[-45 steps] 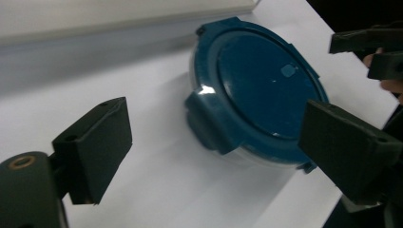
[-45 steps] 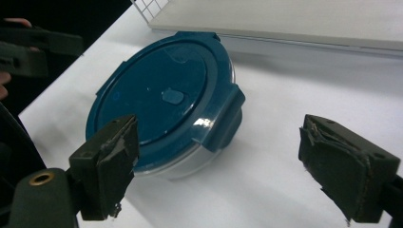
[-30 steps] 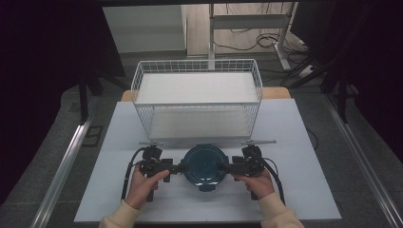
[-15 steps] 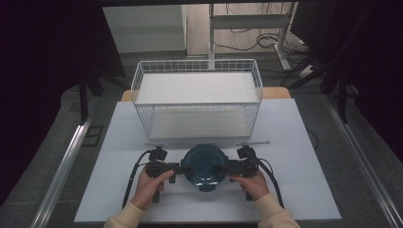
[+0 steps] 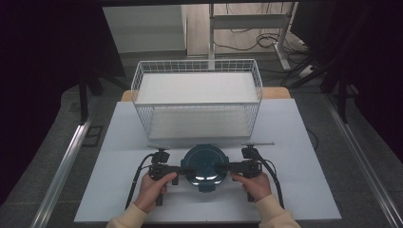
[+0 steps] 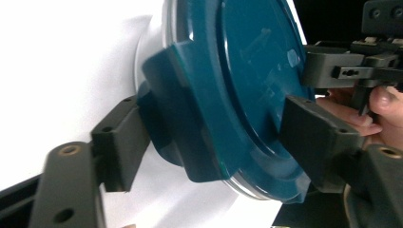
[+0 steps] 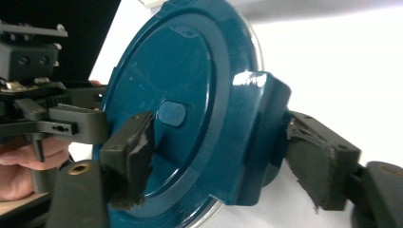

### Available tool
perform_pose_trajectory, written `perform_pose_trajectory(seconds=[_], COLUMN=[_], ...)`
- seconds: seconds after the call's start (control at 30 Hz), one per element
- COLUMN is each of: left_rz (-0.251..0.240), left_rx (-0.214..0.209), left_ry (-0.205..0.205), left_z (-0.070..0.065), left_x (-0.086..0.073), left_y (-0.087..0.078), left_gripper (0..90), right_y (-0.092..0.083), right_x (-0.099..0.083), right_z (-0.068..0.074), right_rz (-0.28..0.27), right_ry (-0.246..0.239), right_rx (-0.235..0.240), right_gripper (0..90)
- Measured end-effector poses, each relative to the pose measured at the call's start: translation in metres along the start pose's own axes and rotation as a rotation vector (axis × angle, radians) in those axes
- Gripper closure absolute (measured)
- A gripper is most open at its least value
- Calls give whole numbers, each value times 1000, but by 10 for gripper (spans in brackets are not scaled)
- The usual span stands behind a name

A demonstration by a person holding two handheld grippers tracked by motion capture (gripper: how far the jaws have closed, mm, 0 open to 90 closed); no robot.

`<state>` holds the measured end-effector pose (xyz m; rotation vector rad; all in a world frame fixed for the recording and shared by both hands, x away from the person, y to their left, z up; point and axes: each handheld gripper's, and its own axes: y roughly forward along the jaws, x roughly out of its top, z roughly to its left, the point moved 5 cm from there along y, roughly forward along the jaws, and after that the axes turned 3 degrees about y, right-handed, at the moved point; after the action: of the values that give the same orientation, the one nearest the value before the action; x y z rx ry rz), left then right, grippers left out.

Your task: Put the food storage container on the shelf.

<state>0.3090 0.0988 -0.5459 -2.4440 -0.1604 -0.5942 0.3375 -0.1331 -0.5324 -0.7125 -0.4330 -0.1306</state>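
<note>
**Both grippers pinch the side latches of a teal-lidded container**

Your left gripper [image 5: 186, 169] has its jaws closed across the left latch flap of the round container's teal lid [image 5: 205, 164]. In the left gripper view one pad [image 6: 124, 142] sits under the flap and the other [image 6: 317, 137] presses on the lid's top face. Your right gripper [image 5: 223, 167] mirrors this: in the right gripper view one worn pad [image 7: 130, 152] bears on the lid's top and the other [image 7: 318, 166] backs the right latch flap [image 7: 259, 137]. Each is pinching, not spread.

The container sits at the near middle of the white table [image 5: 304, 142], between your two hands and just in front of the white wire basket [image 5: 197, 97], apart from it.

Judging by the gloss, the lid is hard moulded plastic: stiff, smooth and likely slippery under the pads. A clear rim peeks out beneath it, so the body may be glass or clear plastic. If glass, expect real weight and treat it as breakable. The flaps look hinged, so they may swing open under load instead of carrying the container. For lifting, grip deep, with each pad well onto the lid's flat face and the opposing pad under the rim. Keep both sides level.
</note>
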Motion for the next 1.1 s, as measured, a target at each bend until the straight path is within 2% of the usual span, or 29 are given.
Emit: perform_pose_trajectory(seconds=[0.13,0.4,0.6,0.77,1.03,1.1], left_rz=[-14,-40,-51,-74,-88,-96], left_rx=[2,12,0,26,16,20], left_ry=[3,30,16,39,63,82], left_z=[-5,-12,-11,-13,-19,-24], left_x=[-1,-6,-9,-8,-6,-5], left_y=[-5,-11,-15,-18,-25,-28], left_gripper=[325,372,387,387,396,398], right_y=[-7,-16,-17,-16,-20,-24], right_x=[-1,-8,-11,-12,-10,-9], right_z=[1,5,12,14,21,24], right_rz=[-3,-45,-60,-58,-80,-90], right_ry=[7,28,-20,-29,-67,-82], right_rx=[14,40,23,31,41,46], right_gripper=[362,422,425,427,429,429])
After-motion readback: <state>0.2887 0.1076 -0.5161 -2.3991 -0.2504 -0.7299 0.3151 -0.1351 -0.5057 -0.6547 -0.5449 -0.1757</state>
